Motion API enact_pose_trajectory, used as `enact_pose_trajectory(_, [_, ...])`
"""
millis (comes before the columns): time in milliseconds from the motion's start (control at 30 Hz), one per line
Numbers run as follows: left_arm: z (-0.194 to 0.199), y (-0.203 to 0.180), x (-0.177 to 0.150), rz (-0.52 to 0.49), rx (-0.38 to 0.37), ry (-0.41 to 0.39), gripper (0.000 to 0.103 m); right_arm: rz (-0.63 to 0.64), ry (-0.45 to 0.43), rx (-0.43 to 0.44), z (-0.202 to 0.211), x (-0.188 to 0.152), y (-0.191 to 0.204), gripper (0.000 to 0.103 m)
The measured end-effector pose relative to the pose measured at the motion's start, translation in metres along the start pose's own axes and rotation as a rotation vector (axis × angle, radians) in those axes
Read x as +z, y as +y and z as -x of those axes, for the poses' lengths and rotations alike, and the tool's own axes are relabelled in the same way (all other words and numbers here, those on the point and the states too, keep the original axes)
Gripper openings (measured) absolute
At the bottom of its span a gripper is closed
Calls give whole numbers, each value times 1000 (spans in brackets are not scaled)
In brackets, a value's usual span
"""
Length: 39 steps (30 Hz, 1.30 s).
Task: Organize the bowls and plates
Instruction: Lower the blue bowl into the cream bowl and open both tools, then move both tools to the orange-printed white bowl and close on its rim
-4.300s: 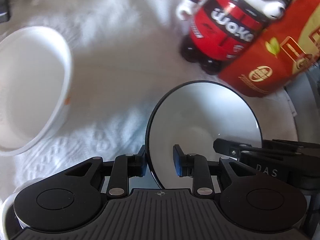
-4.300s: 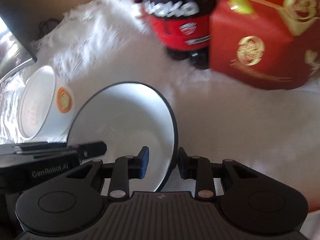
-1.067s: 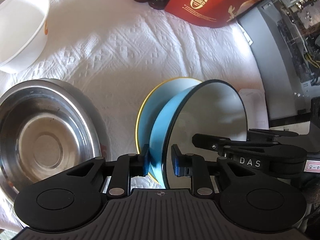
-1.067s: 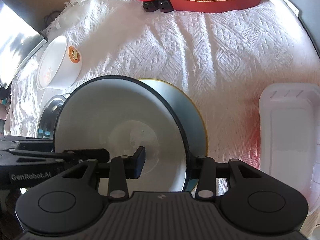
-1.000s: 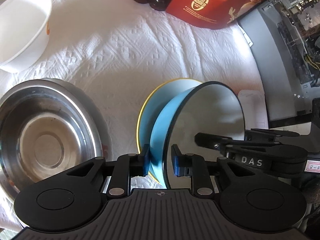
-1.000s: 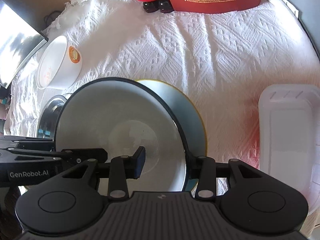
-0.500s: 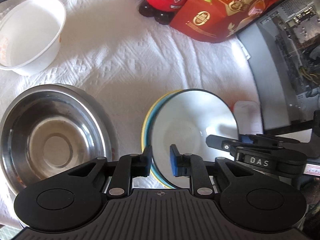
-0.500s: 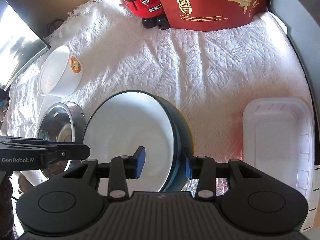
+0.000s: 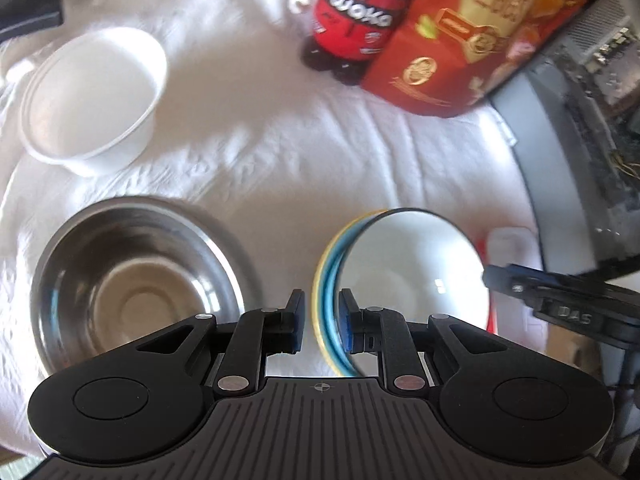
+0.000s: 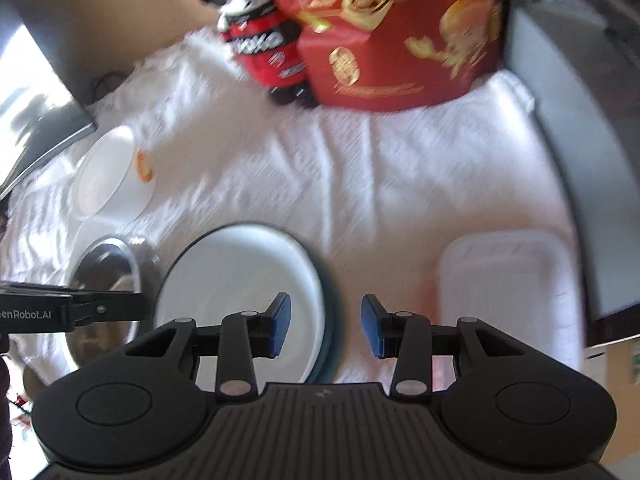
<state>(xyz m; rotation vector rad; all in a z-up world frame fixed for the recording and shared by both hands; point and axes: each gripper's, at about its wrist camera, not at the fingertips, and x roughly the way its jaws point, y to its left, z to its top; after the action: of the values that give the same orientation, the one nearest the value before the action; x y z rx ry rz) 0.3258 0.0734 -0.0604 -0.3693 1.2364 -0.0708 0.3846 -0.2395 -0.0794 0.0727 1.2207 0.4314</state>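
Observation:
A white-inside bowl (image 9: 412, 276) with a dark rim and blue outside lies flat, nested in a yellow-rimmed blue dish (image 9: 322, 280). My left gripper (image 9: 322, 320) hovers above the stack's left rim, its jaws a narrow gap apart and pressing on nothing. In the right wrist view the same bowl (image 10: 240, 292) lies below my right gripper (image 10: 325, 324), which stands open over the right rim without touching it. The right gripper's fingers (image 9: 520, 284) show beside the bowl in the left wrist view. A steel bowl (image 9: 132, 280) and a white paper bowl (image 9: 92, 92) stand to the left.
A white textured cloth (image 9: 280, 140) covers the table. At the back stand a red mascot bottle (image 9: 352, 24) and a red gift box (image 9: 460, 48). A white plastic container (image 10: 508, 296) lies right of the stack. A grey computer case (image 9: 560, 160) borders the right side.
The bowl, held on edge between both grippers a second ago, has dropped flat into the blue dish. Both grippers have let go and lifted, and the left jaws have narrowed.

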Motion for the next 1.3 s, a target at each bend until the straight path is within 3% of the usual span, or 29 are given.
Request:
enact_pose_trajectory(233, [-10, -3, -4, -15, -13, 32, 20, -22, 18, 10, -4, -8, -11, 39])
enact_pose_trajectory(467, [-14, -14, -6, -34, -19, 40, 19, 12, 51, 13, -16, -14, -1, 24])
enact_pose_trajectory(867, [-10, -8, 1, -16, -65, 26, 19, -9, 83, -10, -38, -17, -4, 24])
enact_pose_trajectory(967, [3, 5, 5, 12, -94, -24, 19, 35, 60, -28, -29, -16, 2, 24])
enact_pose_trajectory(1100, [31, 45, 12, 136, -188, -170, 19, 139, -60, -43, 0, -2, 19, 26])
enact_pose_trajectory(1167, [47, 74, 15, 219, -160, -257, 19, 166, -107, -28, 7, 11, 30, 38])
enact_pose_trajectory(1300, [73, 132, 23, 351, -12, -399, 20, 172, -144, 30, 3, 42, 58, 46])
